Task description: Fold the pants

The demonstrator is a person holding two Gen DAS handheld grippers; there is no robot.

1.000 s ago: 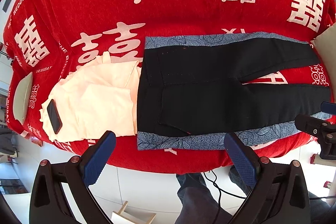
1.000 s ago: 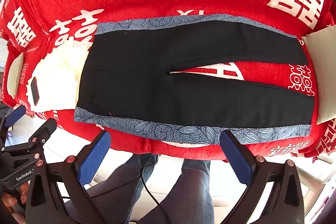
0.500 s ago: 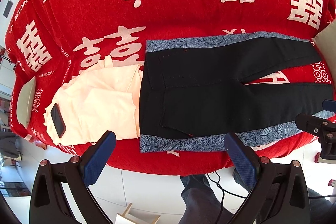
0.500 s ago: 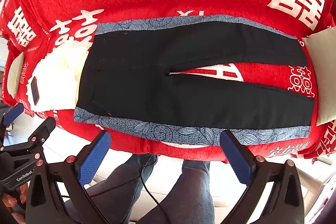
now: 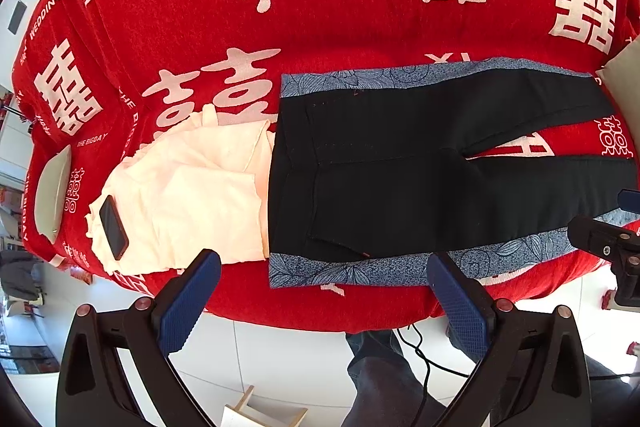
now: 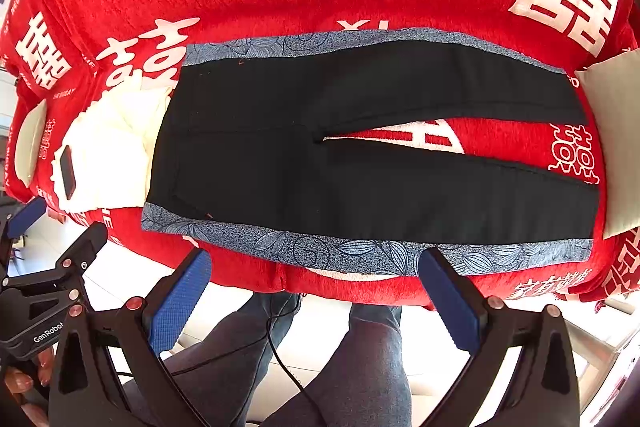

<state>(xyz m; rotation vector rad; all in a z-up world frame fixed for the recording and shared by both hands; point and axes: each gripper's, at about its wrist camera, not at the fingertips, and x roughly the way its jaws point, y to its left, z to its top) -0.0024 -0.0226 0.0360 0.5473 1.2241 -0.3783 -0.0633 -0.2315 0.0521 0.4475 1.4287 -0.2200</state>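
The pants (image 5: 420,179) lie flat and unfolded on my red bed cover (image 5: 360,7), waistband to my left, legs split apart to my right, patterned blue stripes along both long edges. Just beside the waistband sits a cream garment (image 5: 188,203) with a phone (image 5: 113,227) on it. I judge a careless pinch at the waist could snag that cream cloth, or drag the near leg off the bed's edge. My left tongs (image 5: 324,291) and right tongs (image 6: 316,287) are both spread wide, holding nothing, short of the fabric.

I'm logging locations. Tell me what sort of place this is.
Probably a bedroom at home: a bed under a red wedding-print cover, pants laid flat on it, a phone on cream clothes.
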